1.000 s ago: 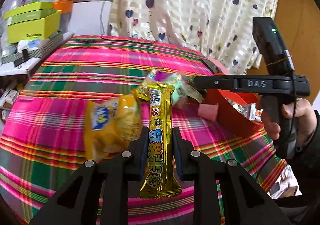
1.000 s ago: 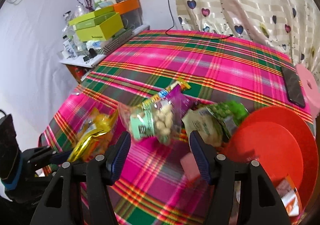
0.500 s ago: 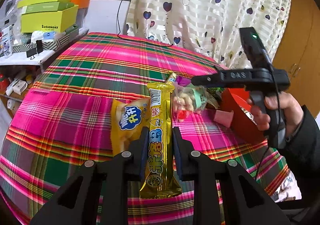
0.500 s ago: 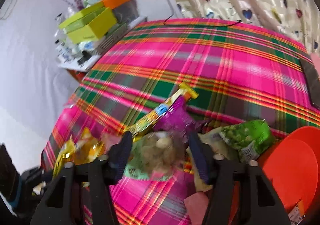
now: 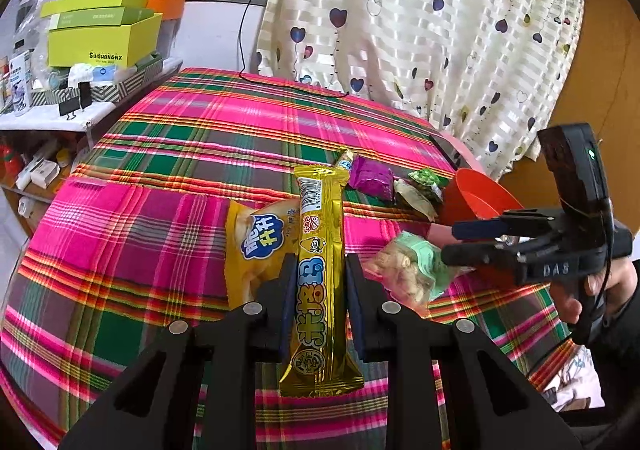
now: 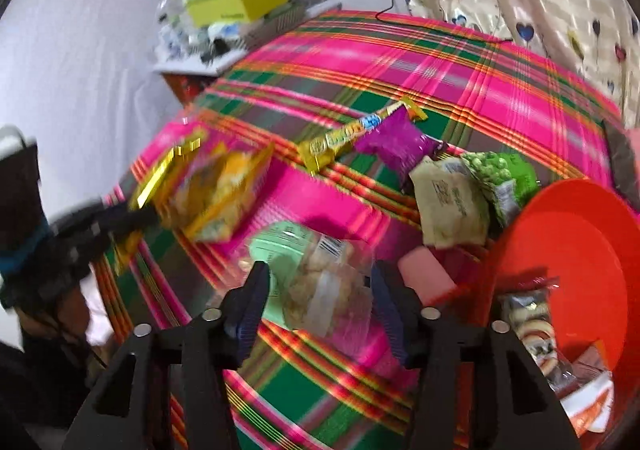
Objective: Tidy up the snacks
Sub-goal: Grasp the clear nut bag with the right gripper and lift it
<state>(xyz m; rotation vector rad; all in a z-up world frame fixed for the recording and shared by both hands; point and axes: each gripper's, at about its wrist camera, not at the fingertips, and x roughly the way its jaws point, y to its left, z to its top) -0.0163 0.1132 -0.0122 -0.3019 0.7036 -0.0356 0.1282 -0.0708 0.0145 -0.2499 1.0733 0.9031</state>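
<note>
My left gripper (image 5: 316,278) is shut on a long gold snack bar (image 5: 320,250), held above the plaid tablecloth (image 5: 180,234). A yellow chip bag (image 5: 260,250) lies just behind it. My right gripper (image 6: 318,290) grips a clear bag of nuts with a green label (image 6: 316,278) off the cloth, its jaws opening slightly while the pads touch the bag. From the left wrist view, this gripper (image 5: 448,242) hangs beside the red bowl (image 5: 476,198). The red bowl (image 6: 560,250) holds a few packets (image 6: 532,326).
A second gold bar (image 6: 348,134), a purple packet (image 6: 396,142), a beige pack (image 6: 452,202) and a green pea pack (image 6: 500,170) lie behind the bowl, a pink block (image 6: 424,274) beside it. A shelf with yellow-green boxes (image 5: 104,38) stands left; a curtain (image 5: 440,30) hangs behind.
My right gripper closed on the nut bag in the pile and carried it down and nearer, beside the red bowl. The left gripper kept hold of the gold bar and barely moved.
</note>
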